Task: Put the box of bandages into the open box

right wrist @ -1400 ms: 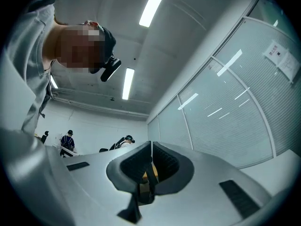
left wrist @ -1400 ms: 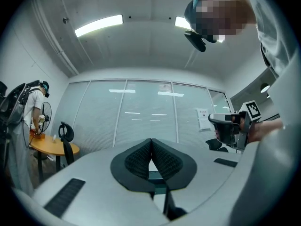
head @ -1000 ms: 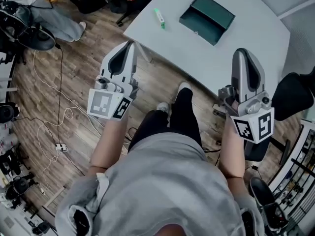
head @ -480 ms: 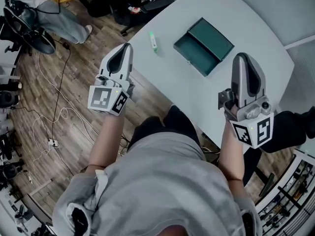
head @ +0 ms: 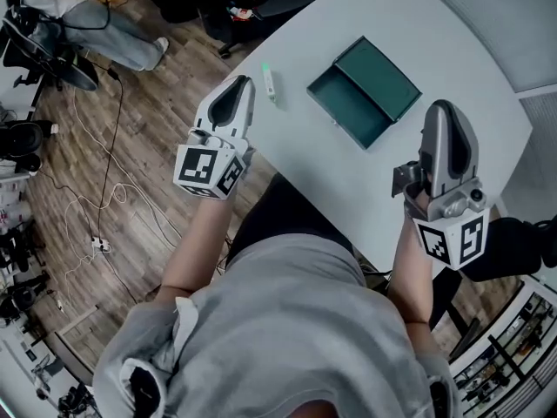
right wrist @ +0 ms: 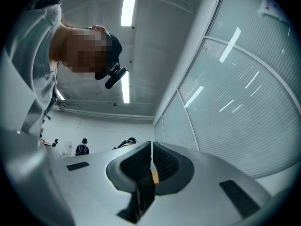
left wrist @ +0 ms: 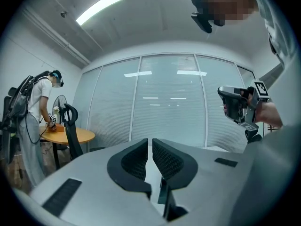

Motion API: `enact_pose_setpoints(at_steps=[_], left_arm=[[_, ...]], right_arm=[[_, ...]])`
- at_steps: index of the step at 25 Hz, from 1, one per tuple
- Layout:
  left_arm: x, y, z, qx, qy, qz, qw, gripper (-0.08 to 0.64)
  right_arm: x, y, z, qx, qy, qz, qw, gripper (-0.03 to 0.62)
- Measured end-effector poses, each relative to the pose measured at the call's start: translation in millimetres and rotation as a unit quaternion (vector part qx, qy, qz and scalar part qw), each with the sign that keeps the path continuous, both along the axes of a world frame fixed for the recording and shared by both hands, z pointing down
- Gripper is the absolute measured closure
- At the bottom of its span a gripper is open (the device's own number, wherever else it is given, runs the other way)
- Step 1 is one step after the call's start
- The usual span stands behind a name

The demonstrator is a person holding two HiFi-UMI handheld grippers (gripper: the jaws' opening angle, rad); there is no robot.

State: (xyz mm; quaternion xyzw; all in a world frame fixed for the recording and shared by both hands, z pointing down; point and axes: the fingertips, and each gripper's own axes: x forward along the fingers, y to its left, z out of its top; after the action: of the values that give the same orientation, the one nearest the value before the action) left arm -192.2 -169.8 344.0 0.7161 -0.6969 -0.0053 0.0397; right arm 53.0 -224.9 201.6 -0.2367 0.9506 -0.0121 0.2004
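An open dark green box (head: 364,92) lies on the white table (head: 452,24), lid flat beside its tray. A small white pack with a green end (head: 269,82) lies near the table's left edge, left of the box. My left gripper (head: 245,84) hovers at that edge, just left of the pack, jaws shut and empty. In the left gripper view the left gripper (left wrist: 150,142) points at a glass wall. My right gripper (head: 439,110) is held over the table's near right part, right of the box. It is shut with nothing in it, and the right gripper (right wrist: 151,147) aims up along a glass wall.
Wooden floor with cables (head: 104,190) lies left of the table. A person (left wrist: 40,107) stands by a round wooden table (left wrist: 68,135) and an office chair (left wrist: 70,124). The hand-held right gripper (left wrist: 240,108) shows in the left gripper view. Shelves (head: 513,355) stand at lower right.
The view has swung over the table, so box and pack sit nearer. My left gripper has moved right to the table's edge beside the pack. Both grippers stay shut.
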Motion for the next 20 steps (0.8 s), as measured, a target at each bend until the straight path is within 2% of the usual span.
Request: enact_pose_setpoints(at_steps=[3,7,13,17,20], left_arm=[[-8.1,-21.9,24.1,-0.037,-0.024,0.008,0.999,0.534],[-21.8,-40.5,47.3,-0.063,-0.001,0.004,0.998,0.504],[-30.4,-61.4,81.6,-0.093,0.007,0.012,0.9956,0.462],[-35.3,-72.9,133.1,-0.137,0.005,0.008,0.9906,0.437],[-29.2,-75.7,171.7,-0.18,0.007,-0.002,0.9836,0.382]], right_arm=[[-4.7,-15.0,-1.1,-0.008,0.006,0.015,1.0,0.541],[-8.7,-28.2,-1.3,-0.013,0.01,0.031,0.999,0.541],[-28.7,-38.5,8.8,-0.018,0.02,0.034,0.999,0.541],[-42.1,-41.6,19.0,-0.02,0.032,0.034,0.999,0.541],[-37.6,-42.7,23.7,-0.028,0.04,0.04,0.998,0.541]])
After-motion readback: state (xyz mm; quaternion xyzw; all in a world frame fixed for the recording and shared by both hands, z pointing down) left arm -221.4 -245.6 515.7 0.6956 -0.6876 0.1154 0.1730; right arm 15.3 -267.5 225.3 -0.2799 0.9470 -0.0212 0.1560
